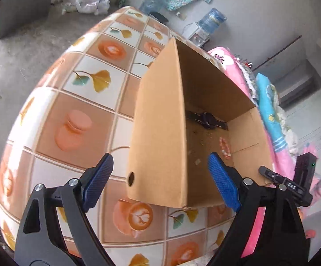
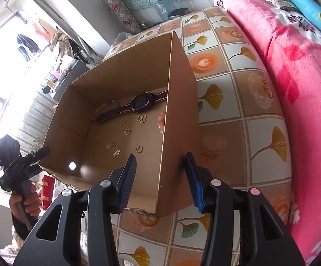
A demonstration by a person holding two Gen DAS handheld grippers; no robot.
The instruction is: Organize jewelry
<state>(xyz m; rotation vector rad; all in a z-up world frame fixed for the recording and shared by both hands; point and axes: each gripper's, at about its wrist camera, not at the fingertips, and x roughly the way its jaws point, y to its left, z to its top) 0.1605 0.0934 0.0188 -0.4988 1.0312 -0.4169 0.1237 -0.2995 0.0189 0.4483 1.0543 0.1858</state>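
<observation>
A cardboard box (image 1: 158,133) stands open on the patterned table; it also shows in the right wrist view (image 2: 180,119). Inside lie a dark watch (image 2: 138,103), several small gold earrings and charms (image 2: 127,131), and a pink bead bracelet (image 1: 224,148). The watch also shows in the left wrist view (image 1: 207,119). My left gripper (image 1: 160,181) is open, its fingers astride the box's left wall. My right gripper (image 2: 160,181) is open, its fingers astride the box's right wall. Neither holds anything.
The table (image 1: 82,102) has a tiled cloth with leaf and cup prints. Pink and blue blankets (image 2: 304,77) lie along its right side. The other hand-held gripper (image 2: 20,166) shows left of the box. A water bottle (image 1: 211,21) stands beyond.
</observation>
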